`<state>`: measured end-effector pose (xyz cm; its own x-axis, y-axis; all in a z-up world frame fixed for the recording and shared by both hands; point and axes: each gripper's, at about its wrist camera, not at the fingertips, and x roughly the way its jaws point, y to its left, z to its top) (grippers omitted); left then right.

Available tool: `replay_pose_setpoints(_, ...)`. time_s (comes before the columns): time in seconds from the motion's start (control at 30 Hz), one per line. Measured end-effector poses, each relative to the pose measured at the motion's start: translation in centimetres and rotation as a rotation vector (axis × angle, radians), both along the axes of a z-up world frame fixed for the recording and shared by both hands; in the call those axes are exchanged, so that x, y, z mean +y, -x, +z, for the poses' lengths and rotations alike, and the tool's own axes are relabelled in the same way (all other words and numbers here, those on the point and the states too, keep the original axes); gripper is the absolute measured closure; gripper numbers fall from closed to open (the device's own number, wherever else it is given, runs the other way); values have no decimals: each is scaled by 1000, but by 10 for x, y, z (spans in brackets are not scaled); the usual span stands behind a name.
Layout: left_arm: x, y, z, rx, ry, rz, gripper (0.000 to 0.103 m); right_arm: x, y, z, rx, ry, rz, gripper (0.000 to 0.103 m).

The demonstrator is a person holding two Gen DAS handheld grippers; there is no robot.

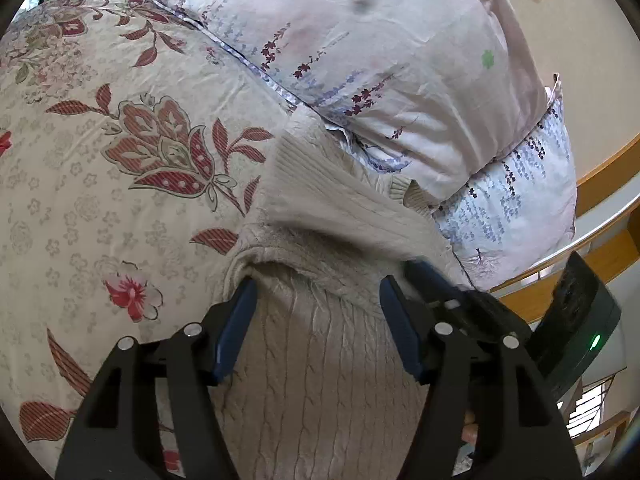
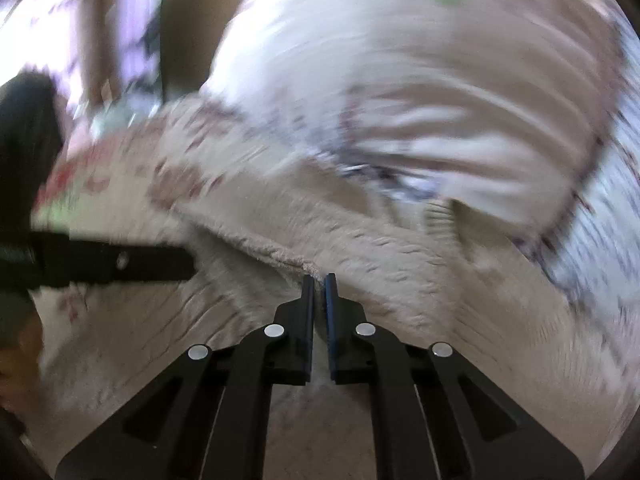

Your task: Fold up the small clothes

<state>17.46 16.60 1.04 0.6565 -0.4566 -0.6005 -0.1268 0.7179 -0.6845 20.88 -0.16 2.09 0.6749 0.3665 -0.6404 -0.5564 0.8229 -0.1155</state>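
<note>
A cream cable-knit sweater lies on the flowered bedsheet, part of it folded over with the ribbed hem showing. My left gripper is open, its blue pads either side of the sweater's fold, above the knit. In the right wrist view, which is blurred by motion, my right gripper is shut on the folded edge of the sweater. The left gripper shows at the left of that view.
A pale pillow with purple flower print lies just beyond the sweater, with a second pillow under it. A wooden headboard rail and a wall are at the right.
</note>
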Motion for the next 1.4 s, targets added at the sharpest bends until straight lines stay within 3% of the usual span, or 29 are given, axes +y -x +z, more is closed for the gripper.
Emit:
replay_pose_setpoints(0.13,-3,-2,0,-3,-15,-8,37,-80,-7,14,54,-280,-229,98)
replay_pose_setpoints(0.2,-6,-3,-1,-4,-26,-12,36,-145,-7,4,149,-467,-412,98)
replay_pose_setpoints(0.27,-8,-4,-1,-7,-40,-18,35,-184,-4,-14,255,-534,-513,97)
replay_pose_setpoints(0.33,-11,-5,0,-10,-51,-25,31,-208,1,-31,359,-554,-547,92)
replay_pose_setpoints(0.4,-14,-5,1,-13,-60,-31,29,-222,8,-35,380,-570,-586,78)
replay_pose_setpoints(0.47,-14,-5,0,-16,-62,-32,28,-235,11,-33,395,-628,-580,53)
replay_pose_setpoints(0.5,-14,-5,0,-18,-62,-32,27,-241,12,-33,404,-670,-577,48)
replay_pose_setpoints(0.73,-14,-5,0,-17,-51,-34,27,-280,8,-52,519,-957,-636,51)
replay_pose_setpoints(0.83,-14,-5,0,-17,-56,-37,27,-290,8,-55,475,-950,-701,64)
replay_pose_setpoints(0.9,-14,-5,-1,-18,-56,-37,26,-296,6,-56,447,-942,-732,78)
replay_pose_setpoints(0.93,-14,-5,0,-18,-55,-37,26,-298,5,-56,437,-923,-745,91)
replay_pose_setpoints(0.97,-14,-6,-1,-18,-57,-38,25,-298,1,-55,426,-874,-757,94)
replay_pose_setpoints(1.03,-14,-6,-1,-18,-60,-39,25,-293,-1,-46,369,-787,-739,95)
replay_pose_setpoints(1.17,-15,-6,-1,-18,-63,-40,25,-274,19,-4,102,-660,-653,95)
replay_pose_setpoints(1.2,-15,-6,-1,-17,-63,-41,25,-274,21,0,77,-636,-662,95)
replay_pose_setpoints(1.3,-16,-7,-2,-15,-63,-47,25,-281,13,-15,133,-566,-742,96)
replay_pose_setpoints(1.4,-16,-8,-2,-12,-61,-53,25,-290,11,-29,164,-587,-761,96)
